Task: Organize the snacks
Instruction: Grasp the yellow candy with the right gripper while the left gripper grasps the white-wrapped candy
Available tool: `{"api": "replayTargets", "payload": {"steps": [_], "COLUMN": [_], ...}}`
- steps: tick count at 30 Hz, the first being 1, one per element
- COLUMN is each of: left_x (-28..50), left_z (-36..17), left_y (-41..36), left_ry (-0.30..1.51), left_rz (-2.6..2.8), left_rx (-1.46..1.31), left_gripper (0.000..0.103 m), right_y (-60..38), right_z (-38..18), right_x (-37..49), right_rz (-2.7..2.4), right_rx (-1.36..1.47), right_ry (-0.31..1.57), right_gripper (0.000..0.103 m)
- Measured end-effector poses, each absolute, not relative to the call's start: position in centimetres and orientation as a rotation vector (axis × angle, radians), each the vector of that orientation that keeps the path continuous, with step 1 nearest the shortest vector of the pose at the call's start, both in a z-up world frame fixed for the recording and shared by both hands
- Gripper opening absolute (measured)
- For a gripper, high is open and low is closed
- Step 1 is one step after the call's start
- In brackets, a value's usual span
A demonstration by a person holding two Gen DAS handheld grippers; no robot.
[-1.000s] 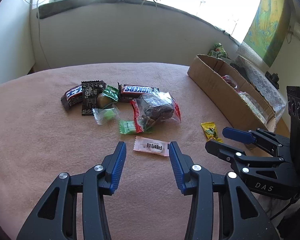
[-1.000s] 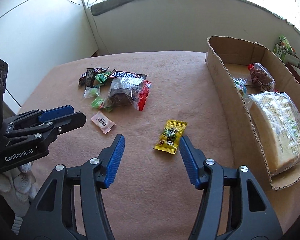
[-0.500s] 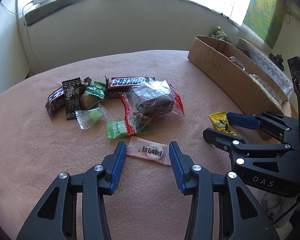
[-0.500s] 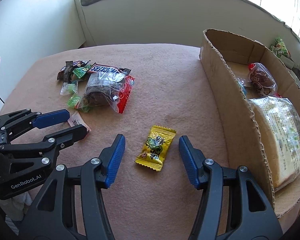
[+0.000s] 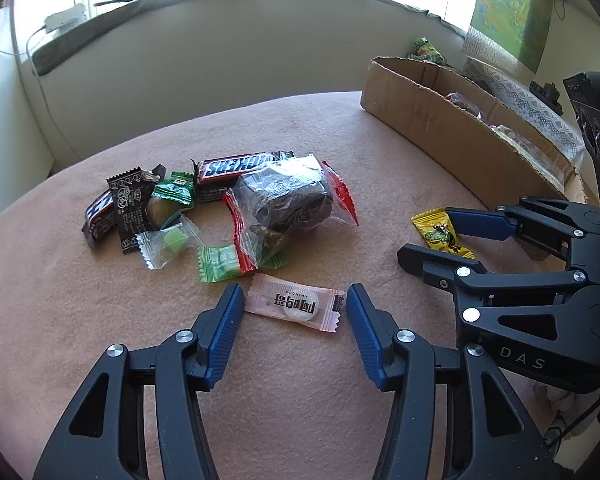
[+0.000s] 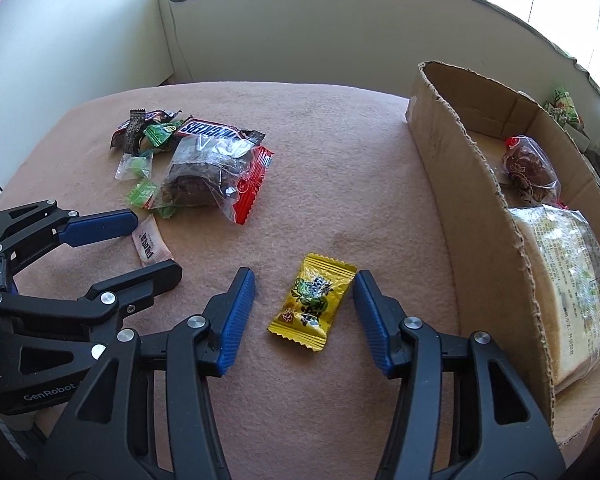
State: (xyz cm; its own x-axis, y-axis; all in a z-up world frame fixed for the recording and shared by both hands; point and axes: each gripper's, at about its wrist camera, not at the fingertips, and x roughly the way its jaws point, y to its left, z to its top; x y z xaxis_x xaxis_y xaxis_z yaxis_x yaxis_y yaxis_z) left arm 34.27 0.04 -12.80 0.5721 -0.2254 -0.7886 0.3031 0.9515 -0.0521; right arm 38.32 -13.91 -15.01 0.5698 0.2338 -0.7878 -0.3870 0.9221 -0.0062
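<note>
A pink-white candy point(image 5: 296, 303) lies on the pink cloth between the open fingers of my left gripper point(image 5: 294, 304); it also shows in the right wrist view point(image 6: 150, 243). A yellow candy point(image 6: 313, 301) lies between the open fingers of my right gripper point(image 6: 304, 292); it also shows in the left wrist view point(image 5: 440, 234). A pile of snacks sits behind: a Snickers bar point(image 5: 236, 168), a clear bag with a dark cake point(image 5: 288, 204), green candies point(image 5: 220, 262) and a black packet point(image 5: 130, 208).
An open cardboard box point(image 6: 460, 168) stands at the right and holds a wrapped bread loaf point(image 6: 568, 280) and a bagged cake point(image 6: 528, 168). A low wall with a window sill runs behind the table. The right gripper's body point(image 5: 540, 280) is close beside the left one.
Both grippers have moved forward and down. The pink-white candy now lies between the left fingers, the yellow candy between the right fingers. Both stay open.
</note>
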Motion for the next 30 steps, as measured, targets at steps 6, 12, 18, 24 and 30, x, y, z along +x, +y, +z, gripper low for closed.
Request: {"api": "replayTargets", "payload": {"steps": [6, 12, 18, 24, 30], "left_x": [34.5, 33.9, 33.2, 33.0, 32.9], "left_z": [-12.8, -12.7, -12.3, -12.0, -11.9], "left_y": [0.2, 0.0, 0.3, -0.1, -1.1], "left_ry": [0.899, 0.886, 0.866, 0.845, 0.844], "left_rz": [-0.3, -0.303, -0.305, -0.307, -0.357], "left_rx": [0.086, 0.105, 0.094, 0.106, 0.106], "left_gripper": [0.037, 0.026, 0.015, 0.01, 0.006], "right_y": [-14.2, -14.2, -14.6, -15.0, -15.5], "right_z": [-14.9, -14.8, -14.7, -14.6, -14.5], "right_x": [38.0, 37.7, 37.6, 37.4, 37.3], "right_rz": [0.366, 0.374, 0.389, 0.398, 0.407], "right_rx": [-0.181, -0.19, -0.168, -0.15, -0.126], "right_ry": [0.886, 0.879, 0.88, 0.877, 0.871], "right_gripper": [0.04, 0.028, 0.025, 0.024, 0.024]}}
